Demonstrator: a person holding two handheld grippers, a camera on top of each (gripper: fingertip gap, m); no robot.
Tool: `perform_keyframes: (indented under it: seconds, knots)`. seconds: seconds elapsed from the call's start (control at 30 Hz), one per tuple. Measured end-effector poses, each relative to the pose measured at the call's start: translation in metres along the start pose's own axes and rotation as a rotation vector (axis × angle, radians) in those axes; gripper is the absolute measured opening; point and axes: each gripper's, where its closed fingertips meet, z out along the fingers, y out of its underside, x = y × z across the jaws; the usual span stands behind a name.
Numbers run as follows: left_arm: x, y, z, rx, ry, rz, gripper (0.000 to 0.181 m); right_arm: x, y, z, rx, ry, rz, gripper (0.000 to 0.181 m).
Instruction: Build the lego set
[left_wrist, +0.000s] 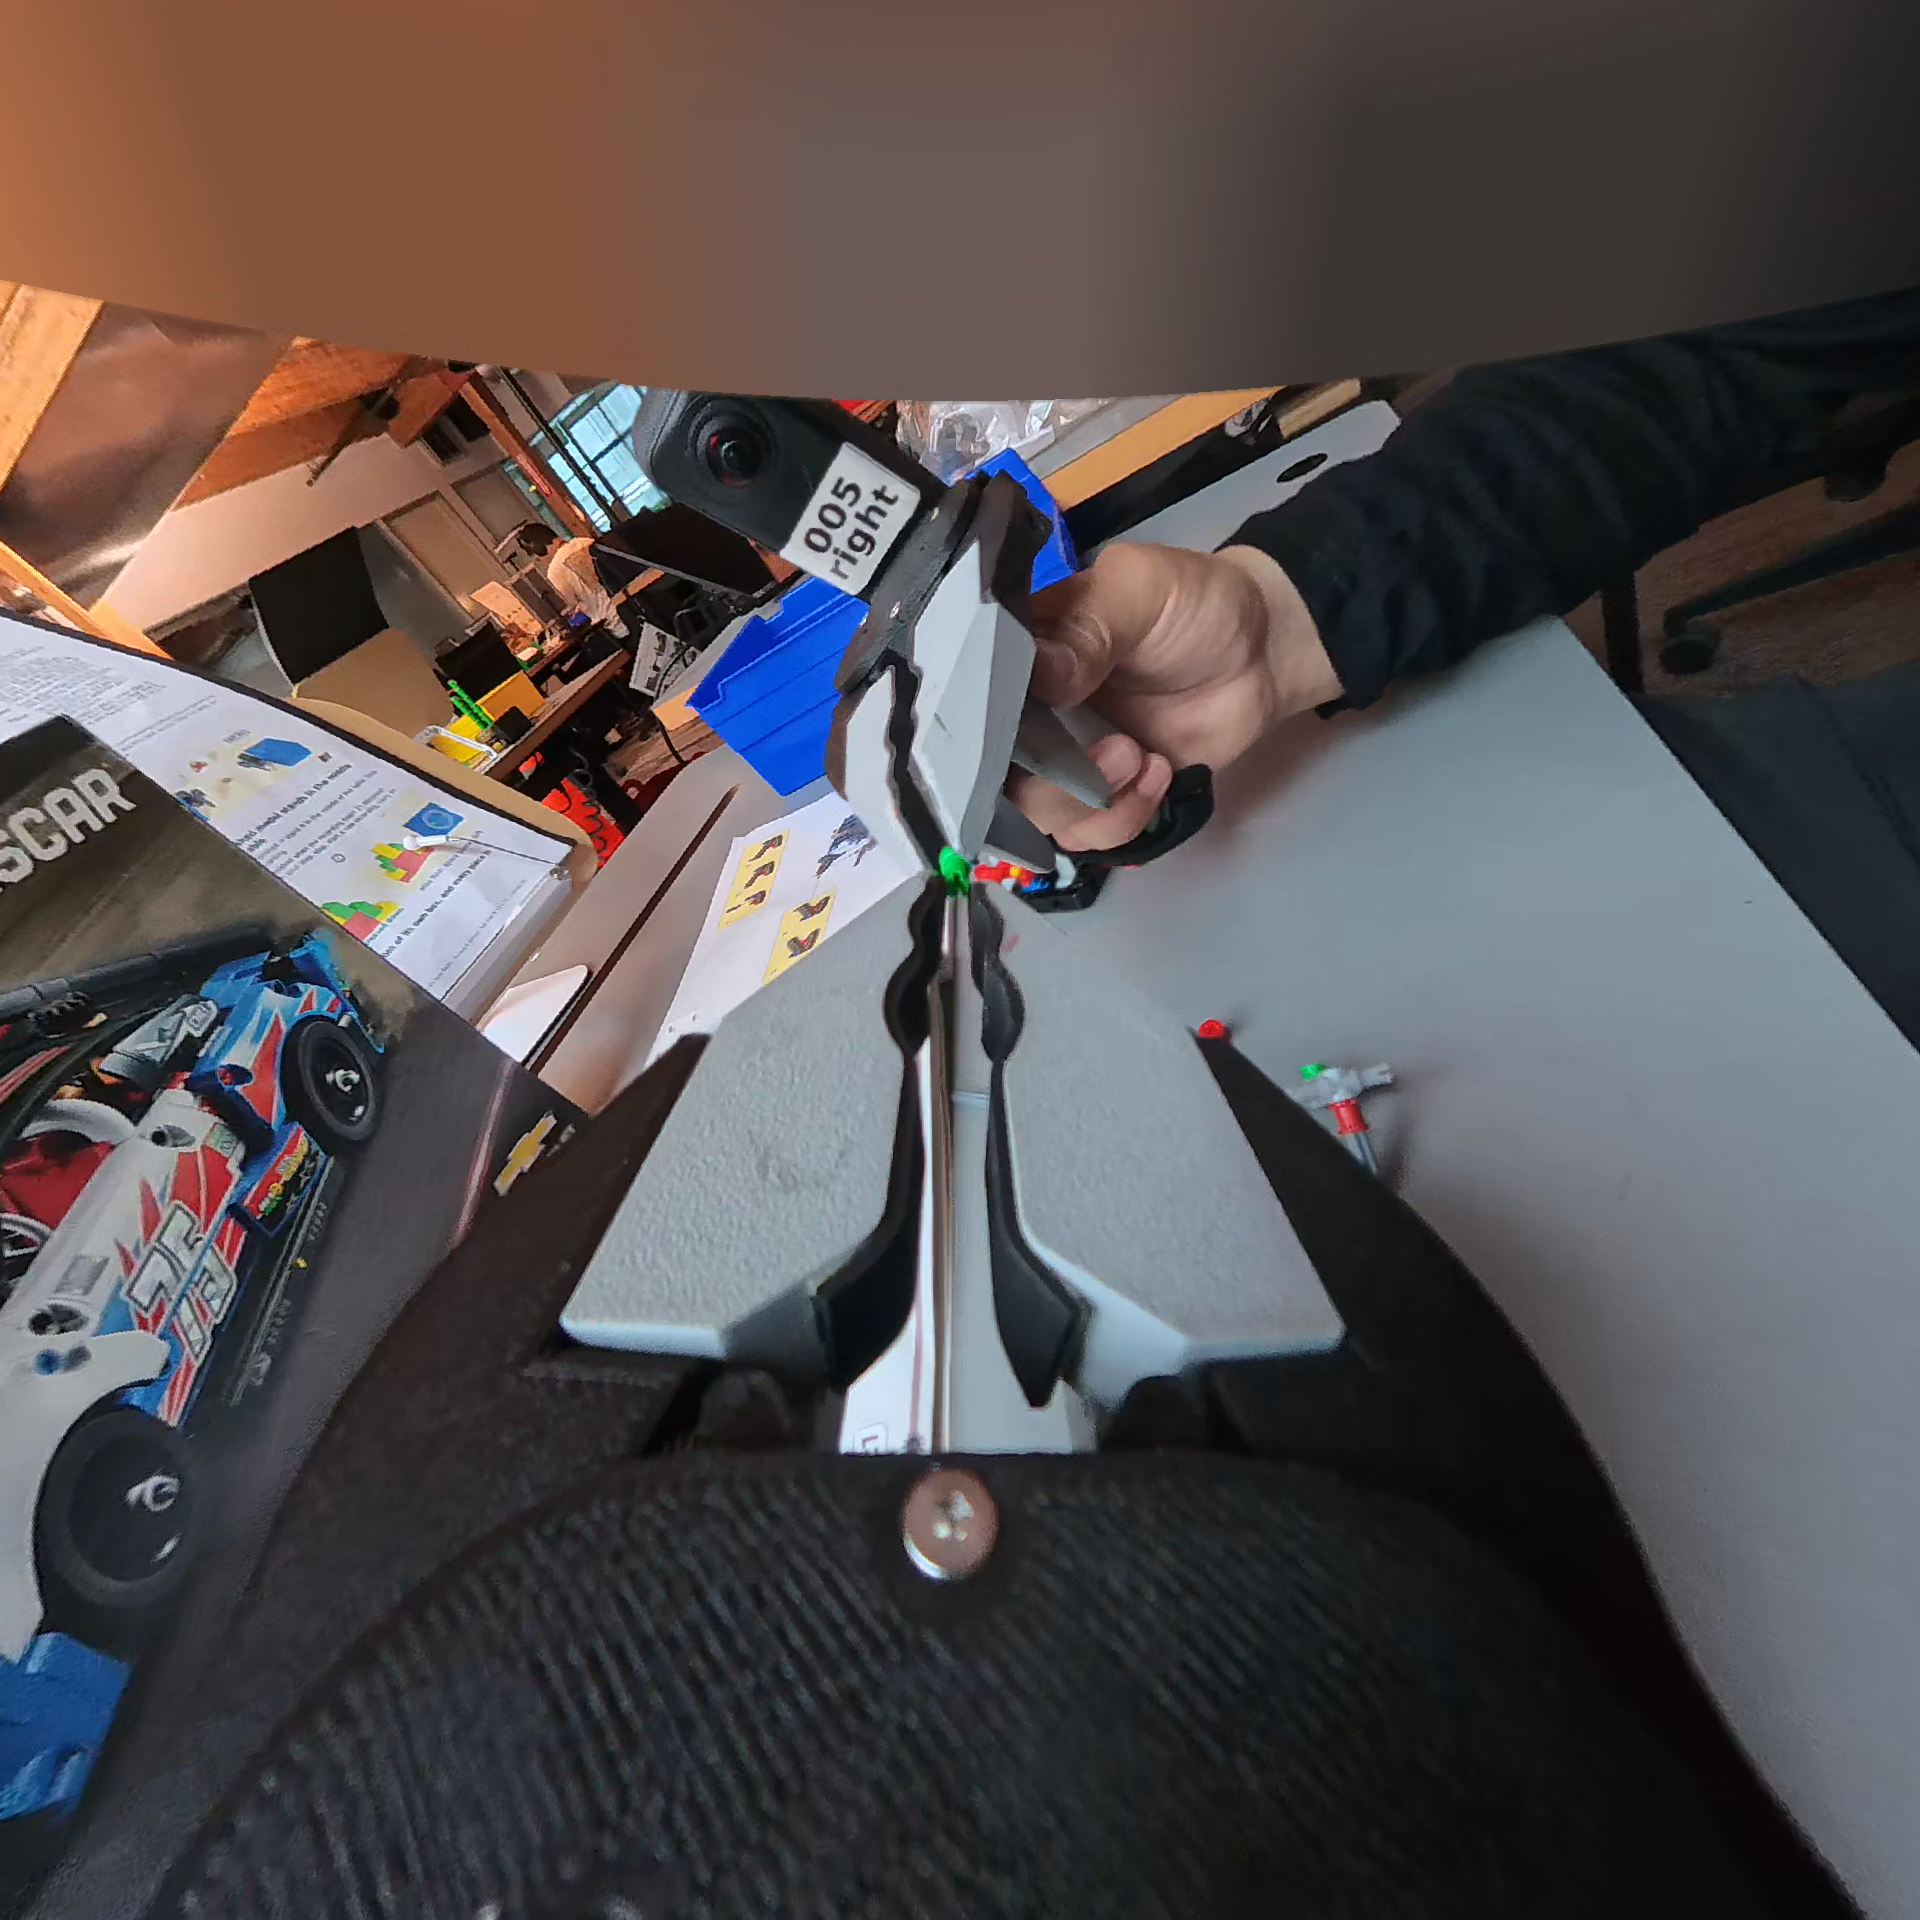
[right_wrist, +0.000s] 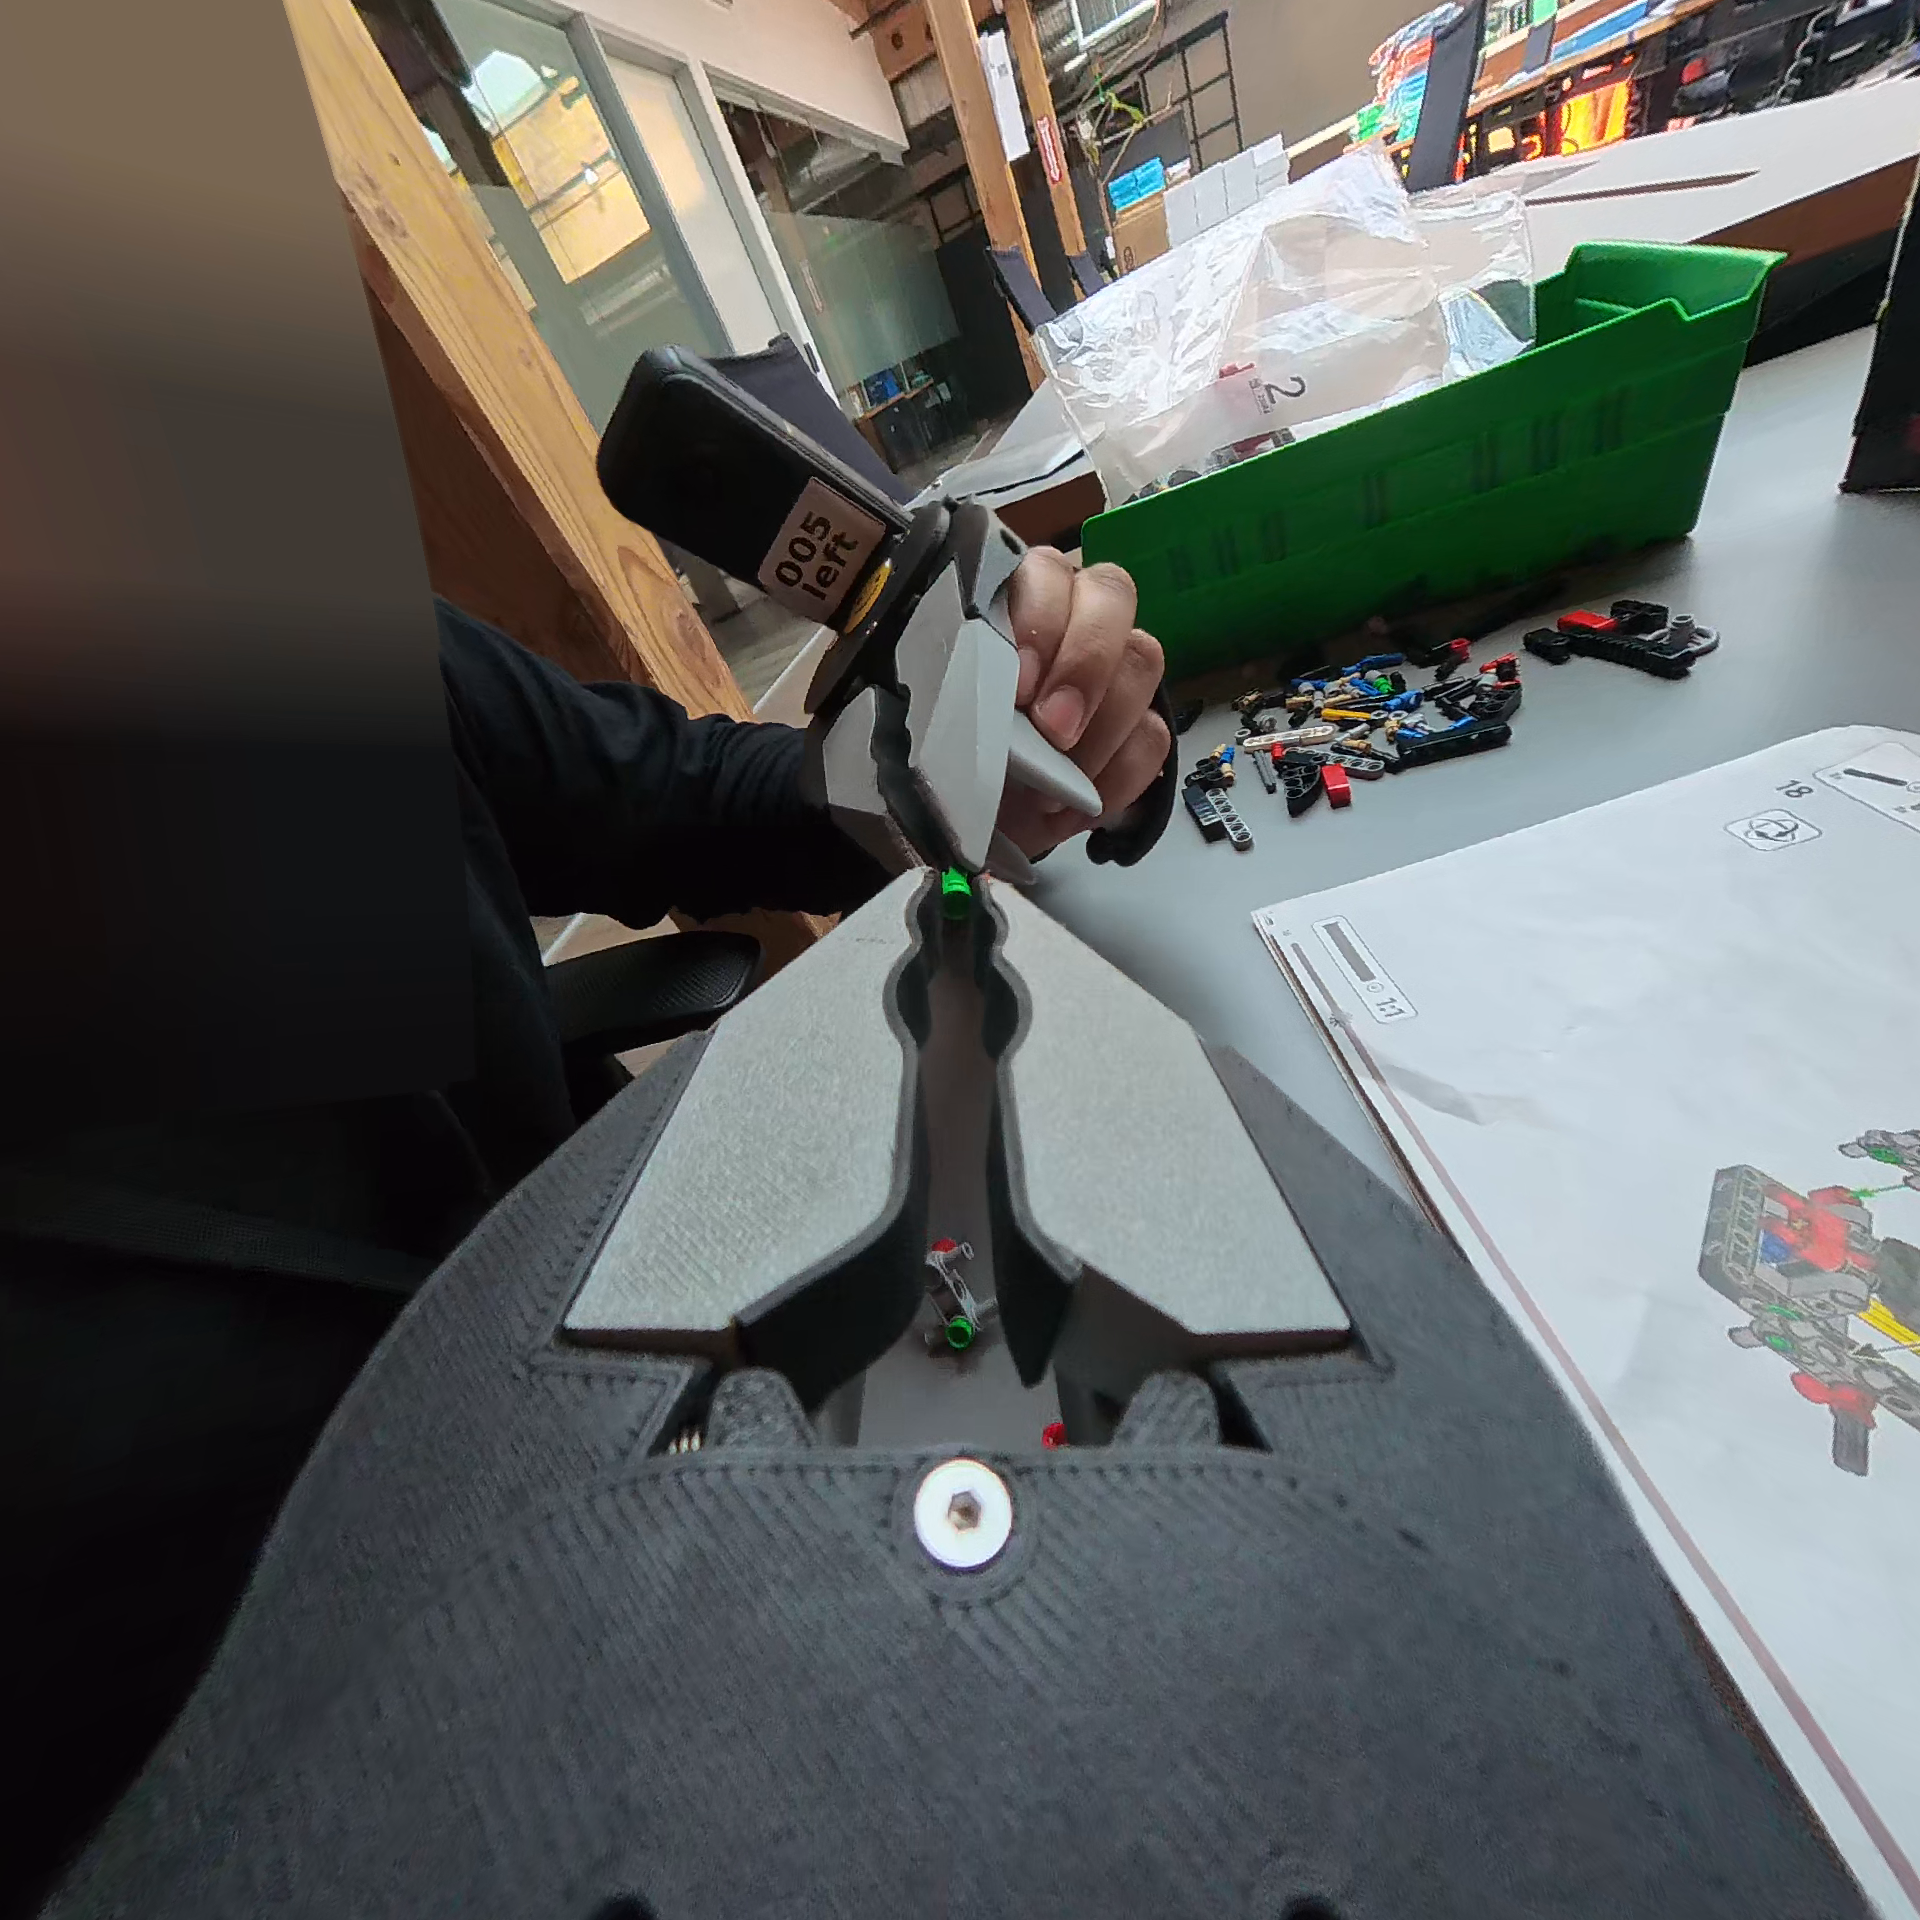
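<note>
A small green pin (left_wrist: 951, 865) sits where my two grippers meet tip to tip above the grey table (left_wrist: 1507, 935). My right gripper (right_wrist: 954, 906) is shut on the green pin (right_wrist: 954, 891). My left gripper (left_wrist: 948, 920) is shut, its tips against the pin's end; whether it also grips the pin is unclear. The left gripper shows in the right wrist view (right_wrist: 958, 868), the right gripper in the left wrist view (left_wrist: 951, 854), each held by a hand. A small grey sub-assembly with red and green parts (left_wrist: 1340, 1101) lies on the table and shows between my right fingers (right_wrist: 956, 1299).
A loose red piece (left_wrist: 1210, 1029) lies near the sub-assembly. A pile of loose pieces (right_wrist: 1382, 717) lies before a green bin (right_wrist: 1455, 488) holding a plastic bag (right_wrist: 1278, 322). An open instruction booklet (right_wrist: 1558, 1039) lies right. The set's box (left_wrist: 156, 1195) and a blue bin (left_wrist: 779, 665) are left. My two grippers' fingertips are within a few centimetres of each other.
</note>
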Motion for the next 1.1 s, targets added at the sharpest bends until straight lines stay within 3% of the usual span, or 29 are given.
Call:
perform_keyframes:
  seconds: [0.4,1.1]
  knots:
    - [0.001,-0.012,-0.004,0.058,0.02,-0.045,0.001,-0.01,-0.007,0.002,0.065,-0.015,-0.073,0.002]
    - [0.005,-0.011,-0.005,0.023,0.042,-0.033,0.0,-0.012,-0.003,0.003,0.045,-0.001,-0.116,0.002]
